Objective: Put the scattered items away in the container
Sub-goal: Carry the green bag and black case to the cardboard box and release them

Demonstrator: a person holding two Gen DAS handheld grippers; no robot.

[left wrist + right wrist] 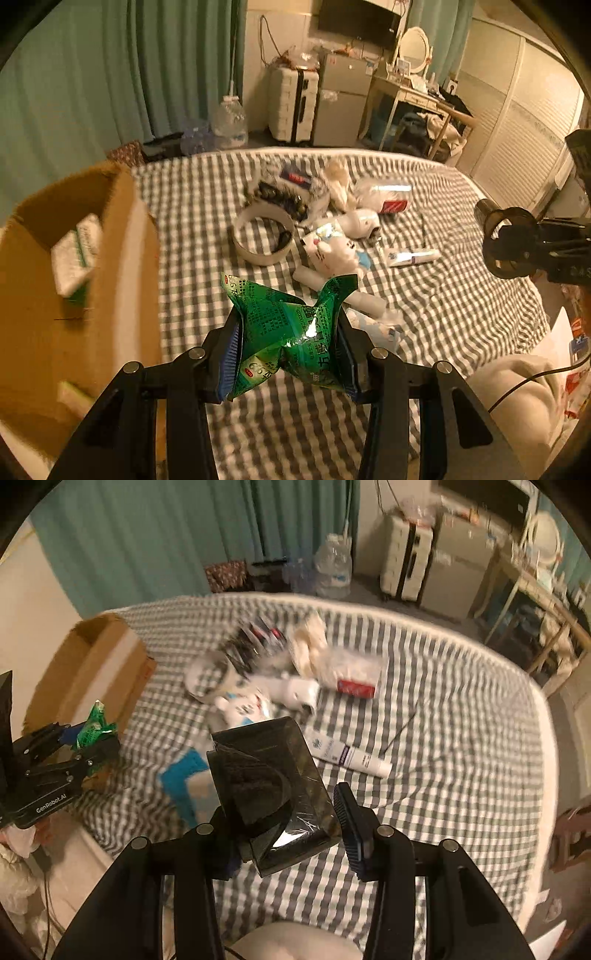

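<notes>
My left gripper (290,345) is shut on a crumpled green foil packet (291,325), held above the checked bed just right of the open cardboard box (122,258). The box holds a white and green carton (75,254). The left gripper and its green packet (92,727) also show in the right wrist view, beside the box (92,668). My right gripper (284,823) holds a dark translucent plastic case (269,794) above the bed; the case rests against the left finger and a gap shows at the right pad (349,823). The right gripper (517,247) shows at the left wrist view's right edge.
Scattered items lie mid-bed: a white tape ring (264,236), a white tube (351,755), a red and white box (356,686), a blue cloth (184,779), white bottles and wrappers. A suitcase (293,103), water jug (231,118) and desk (413,99) stand beyond the bed.
</notes>
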